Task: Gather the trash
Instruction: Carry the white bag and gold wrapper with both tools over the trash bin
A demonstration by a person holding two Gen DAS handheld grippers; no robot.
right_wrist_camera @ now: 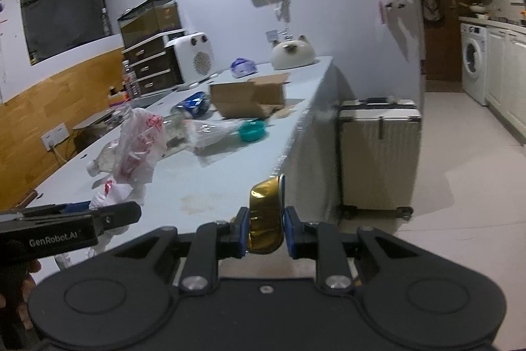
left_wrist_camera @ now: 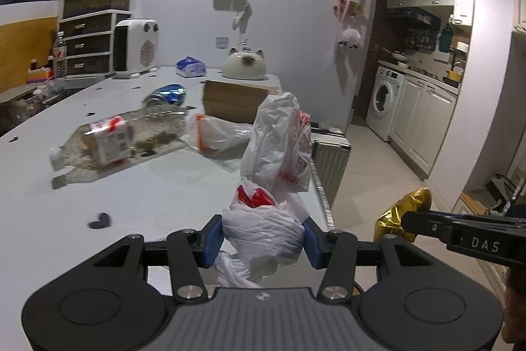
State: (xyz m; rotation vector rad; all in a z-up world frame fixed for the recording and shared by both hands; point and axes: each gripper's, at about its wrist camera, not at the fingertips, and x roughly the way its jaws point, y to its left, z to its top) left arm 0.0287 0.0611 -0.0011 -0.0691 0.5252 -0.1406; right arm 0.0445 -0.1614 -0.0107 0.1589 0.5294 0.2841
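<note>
Left fingers point(left_wrist_camera: 212, 239) pinched a white bag point(left_wrist_camera: 263, 236) above the table point(left_wrist_camera: 131, 196); right fingers point(right_wrist_camera: 240, 232) squeezed a crushed gold can point(right_wrist_camera: 265, 219) beside its edge.

My left gripper point(left_wrist_camera: 263, 240) clamped a bunched white plastic bag point(left_wrist_camera: 273, 180) above the surface point(left_wrist_camera: 131, 196). To its right, my right gripper point(left_wrist_camera: 407, 224) pinched a crumpled gold can point(left_wrist_camera: 399, 213). A flattened bottle point(left_wrist_camera: 108, 140) lay on the surface.

A white crumpled plastic bag point(left_wrist_camera: 263, 232) carries red print. The crushed metal can point(right_wrist_camera: 265, 219) is shiny gold. Both sit between blue pads point(left_wrist_camera: 212, 240) on black frames. The long table point(left_wrist_camera: 131, 186) is pale grey-blue; far along it lie a brown cardboard box point(right_wrist_camera: 250, 94) and a teal round dish point(right_wrist_camera: 251, 130).
</note>
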